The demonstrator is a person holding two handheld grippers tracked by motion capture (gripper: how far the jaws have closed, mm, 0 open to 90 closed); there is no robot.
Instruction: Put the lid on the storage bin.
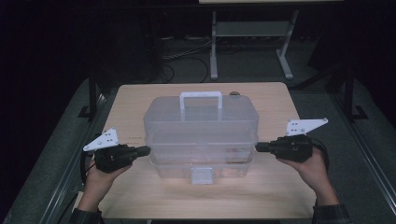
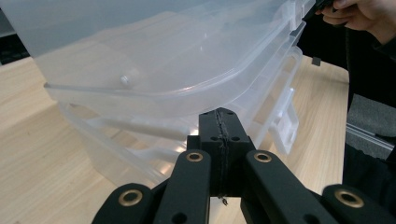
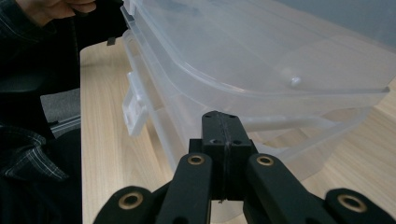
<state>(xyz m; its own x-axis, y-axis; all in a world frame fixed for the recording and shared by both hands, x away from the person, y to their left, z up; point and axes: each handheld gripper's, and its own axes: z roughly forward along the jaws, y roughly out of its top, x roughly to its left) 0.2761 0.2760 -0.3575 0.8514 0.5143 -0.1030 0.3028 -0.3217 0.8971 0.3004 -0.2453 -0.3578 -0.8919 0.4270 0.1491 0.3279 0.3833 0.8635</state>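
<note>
Tongs, both closed and empty: left tongs [image 1: 145,150] and right tongs [image 1: 259,147] flank the translucent storage box [image 1: 201,135] at frame centre, tips at its ends.

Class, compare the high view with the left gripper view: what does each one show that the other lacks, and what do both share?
High view alone: the clear plastic storage box's white carry handle and the metal stand legs behind the table. Left gripper view alone: the left tongs from close up, shut, at the box's end. Both share the box, its front latch and the light wooden table.

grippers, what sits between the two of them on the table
High view: the clear plastic lidded box stands between the shut left gripper and the shut right gripper.
</note>
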